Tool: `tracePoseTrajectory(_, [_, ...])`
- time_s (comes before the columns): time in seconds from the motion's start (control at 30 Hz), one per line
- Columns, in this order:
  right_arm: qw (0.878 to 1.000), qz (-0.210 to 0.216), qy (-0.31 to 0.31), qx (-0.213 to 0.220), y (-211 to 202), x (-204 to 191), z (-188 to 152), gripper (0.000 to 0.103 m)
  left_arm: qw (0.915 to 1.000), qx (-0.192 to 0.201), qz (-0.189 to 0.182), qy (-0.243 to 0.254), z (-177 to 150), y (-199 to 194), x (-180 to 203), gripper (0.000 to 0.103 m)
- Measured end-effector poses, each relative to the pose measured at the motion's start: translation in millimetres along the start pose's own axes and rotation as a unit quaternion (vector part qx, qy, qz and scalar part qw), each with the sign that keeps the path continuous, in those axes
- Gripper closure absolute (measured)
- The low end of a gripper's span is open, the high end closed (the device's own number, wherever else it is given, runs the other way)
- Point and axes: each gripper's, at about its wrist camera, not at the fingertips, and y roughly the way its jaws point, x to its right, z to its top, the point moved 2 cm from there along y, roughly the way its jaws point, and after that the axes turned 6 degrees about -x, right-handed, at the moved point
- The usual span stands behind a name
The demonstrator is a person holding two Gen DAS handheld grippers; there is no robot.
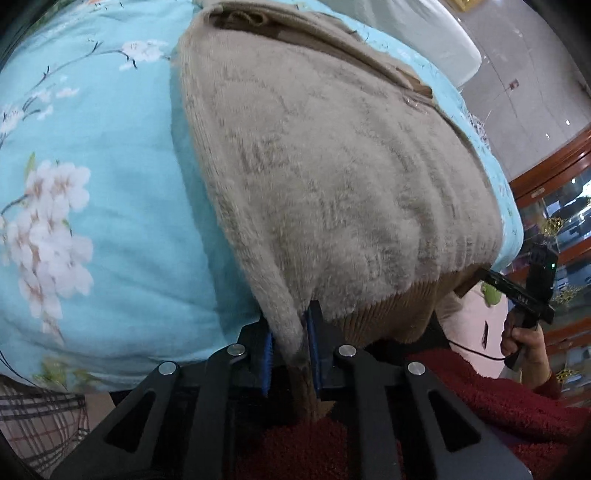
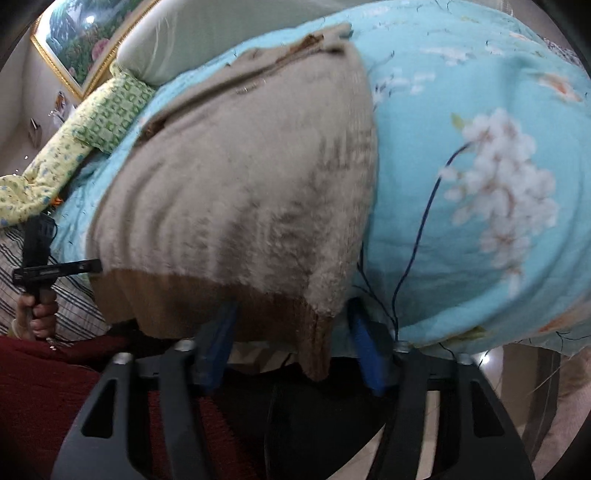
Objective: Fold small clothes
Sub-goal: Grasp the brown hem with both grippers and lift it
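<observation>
A fuzzy beige sweater (image 1: 332,177) with a brown ribbed hem lies on a light blue floral bedspread (image 1: 92,184). My left gripper (image 1: 290,332) is shut on the sweater's near left hem corner, cloth pinched between the blue pads. In the right wrist view the sweater (image 2: 229,192) fills the middle. My right gripper (image 2: 291,332) is open, its blue fingers either side of the brown hem's (image 2: 229,314) right corner, which hangs between them. Each gripper shows in the other's view: the right one (image 1: 469,284) at the sweater's right hem, the left one (image 2: 88,266) at its left hem.
A green and yellow patterned pillow (image 2: 92,125) and a white pillow (image 2: 207,33) lie at the bed's head. A framed picture (image 2: 85,33) hangs behind. A wooden glass cabinet (image 1: 554,206) stands to the right. My red-sleeved arm (image 1: 498,402) is close below.
</observation>
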Motion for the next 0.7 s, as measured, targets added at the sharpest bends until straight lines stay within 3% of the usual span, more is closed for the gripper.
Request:
tracePoseTrajectory(0.13, [0.999, 0.03, -0.007, -0.011, 5.3, -4.3, -2.2, 0.092, 0.9999, 0.0, 0.004, 0.014, -4.1, 6.1, 1.4, 0.089])
tracePoseTrajectory(0.17, [0.999, 0.034, -0.01, -0.011, 4.4, -5.8, -2.7, 0.093, 0.9997, 0.003, 0.005, 0.024, -4.6, 4.8, 3.4, 0.094])
tracePoseTrajectory(0.37, [0.99, 0.133, -0.043, 0.021, -31.6, -21.9, -1.8, 0.095, 0.9974, 0.047, -0.035, 0.042, -10.9, -20.5, 6.3, 0.097])
tracePoseTrajectory(0.53, [0.984, 0.167, -0.033, 0.06, -51.2, -24.5, 14.9, 0.095, 0.9941, 0.078, -0.074, 0.012, 0.2, -47.1, -5.7, 0.098])
tracePoseTrajectory(0.7, [0.976, 0.189, -0.036, 0.106, -64.4, -34.2, 52.8, 0.095, 0.9874, 0.124, -0.097, 0.015, 31.4, -78.1, -5.0, 0.098])
